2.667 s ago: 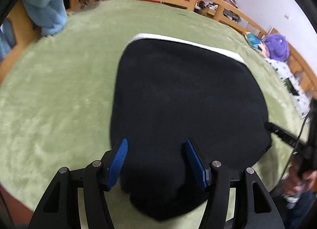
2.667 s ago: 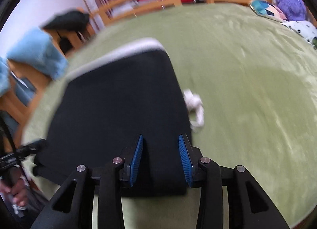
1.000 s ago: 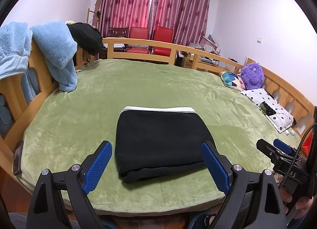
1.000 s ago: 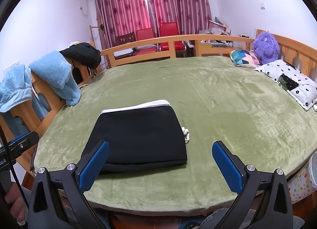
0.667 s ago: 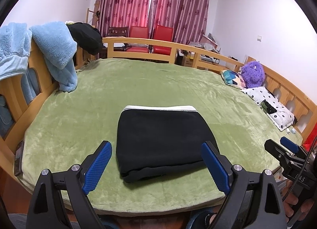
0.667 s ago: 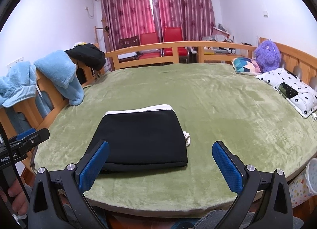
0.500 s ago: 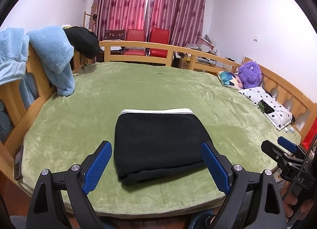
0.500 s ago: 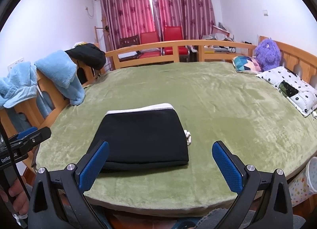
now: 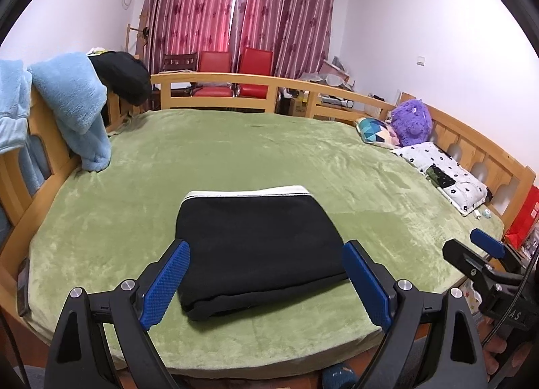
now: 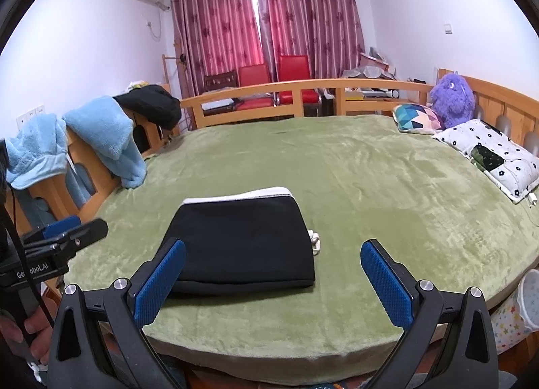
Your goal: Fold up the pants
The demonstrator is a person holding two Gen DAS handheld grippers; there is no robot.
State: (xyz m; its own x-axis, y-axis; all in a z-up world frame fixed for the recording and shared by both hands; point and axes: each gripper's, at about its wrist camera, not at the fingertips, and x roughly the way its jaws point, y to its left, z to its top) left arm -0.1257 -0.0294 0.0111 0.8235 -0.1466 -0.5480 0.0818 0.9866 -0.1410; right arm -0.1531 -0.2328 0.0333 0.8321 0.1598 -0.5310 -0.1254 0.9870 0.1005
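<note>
Black pants (image 9: pixel 257 244), soft, limp and light by appearance, lie folded into a compact rectangle on the green bed (image 9: pixel 235 153) near its front edge, best gripped at a folded edge, with left claw (image 9: pixel 266 283) and right claw (image 10: pixel 273 283) both spread, empty, clear.

Bare green blanket (image 10: pixel 387 187) surrounds the folded pants (image 10: pixel 242 240); rails edge it.

a: where do the folded pants (image 9: pixel 256 247) lie?
b: on the bed (image 9: pixel 235 146), near its front edge.
a: and behind the pants?
b: chairs (image 9: pixel 235 75) beyond the bed's rail; pillows (image 9: pixel 444 173) to the pants' right, a blanket (image 9: pixel 77 102) left.
</note>
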